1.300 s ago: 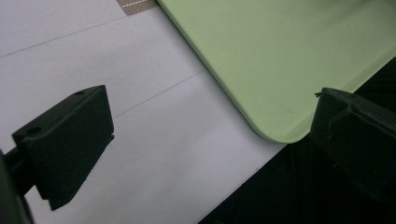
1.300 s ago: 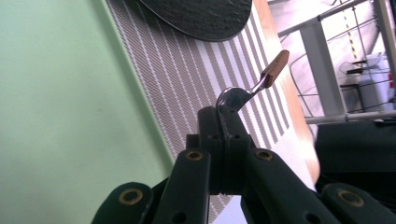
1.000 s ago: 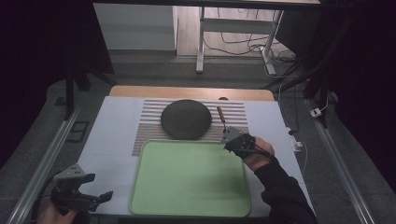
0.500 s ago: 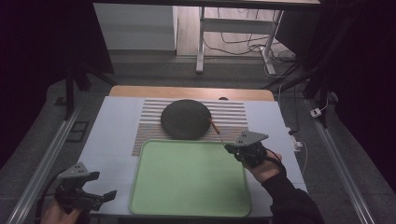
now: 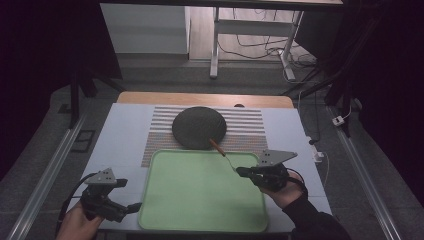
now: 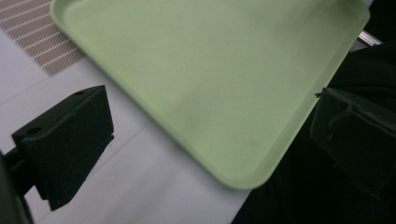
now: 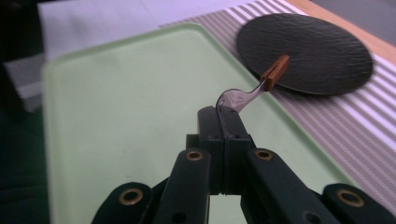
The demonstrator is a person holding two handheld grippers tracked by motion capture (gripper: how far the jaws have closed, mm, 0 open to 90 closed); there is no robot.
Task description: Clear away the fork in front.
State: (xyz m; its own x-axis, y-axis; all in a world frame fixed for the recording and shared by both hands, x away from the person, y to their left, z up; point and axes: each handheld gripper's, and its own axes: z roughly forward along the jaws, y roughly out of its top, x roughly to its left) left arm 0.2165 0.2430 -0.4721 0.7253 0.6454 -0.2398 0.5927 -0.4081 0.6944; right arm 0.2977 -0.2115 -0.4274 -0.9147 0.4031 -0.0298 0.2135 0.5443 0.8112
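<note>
Now the right gripper [image 7: 224,112] pinches a spoon [image 7: 243,97] over the green tray [image 5: 200,200]; its wooden handle points toward the dark plate [image 5: 198,127]; the left gripper [image 6: 205,140] gapes beside the tray.

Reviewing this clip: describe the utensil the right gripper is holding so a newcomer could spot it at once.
Start at the green tray near the person, then go to its far right edge, where the right gripper is shut on the spoon. Its metal end is clamped; its slim brown wooden handle points toward the dark round plate.

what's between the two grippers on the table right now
The green tray, bare, spans the stretch between the left gripper and the right gripper, which holds a spoon. The high view shows it.
</note>
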